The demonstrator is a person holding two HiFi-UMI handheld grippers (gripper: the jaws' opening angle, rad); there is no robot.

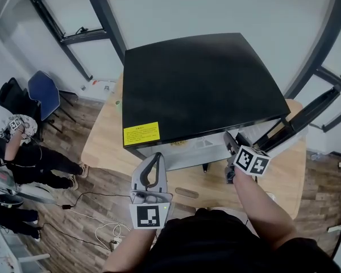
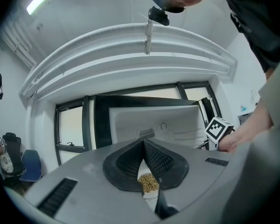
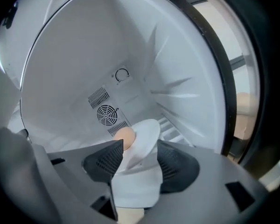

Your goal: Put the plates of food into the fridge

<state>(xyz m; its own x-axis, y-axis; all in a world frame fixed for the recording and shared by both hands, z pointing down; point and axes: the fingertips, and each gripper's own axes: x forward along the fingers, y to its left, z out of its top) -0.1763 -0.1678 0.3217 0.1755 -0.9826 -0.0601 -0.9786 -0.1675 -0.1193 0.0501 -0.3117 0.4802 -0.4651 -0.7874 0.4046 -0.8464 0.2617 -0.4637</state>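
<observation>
A black mini fridge (image 1: 199,84) stands on the wooden table (image 1: 102,147) with its door (image 1: 298,121) swung open to the right. My left gripper (image 1: 153,161) hangs in front of the fridge. In the left gripper view its jaws (image 2: 143,146) are shut on the rim of a white plate of yellowish grains (image 2: 148,183). My right gripper (image 1: 232,144) reaches into the fridge opening. In the right gripper view its jaws (image 3: 140,143) stand apart inside the white compartment. Between them lies a white plate (image 3: 142,171) carrying a round tan piece of food (image 3: 125,135).
A fan vent (image 3: 106,114) sits on the fridge's back wall. A small wooden piece (image 1: 186,193) lies on the table's front edge. On the floor at the left are a blue chair (image 1: 44,92), a person (image 1: 17,152) and cables (image 1: 96,209).
</observation>
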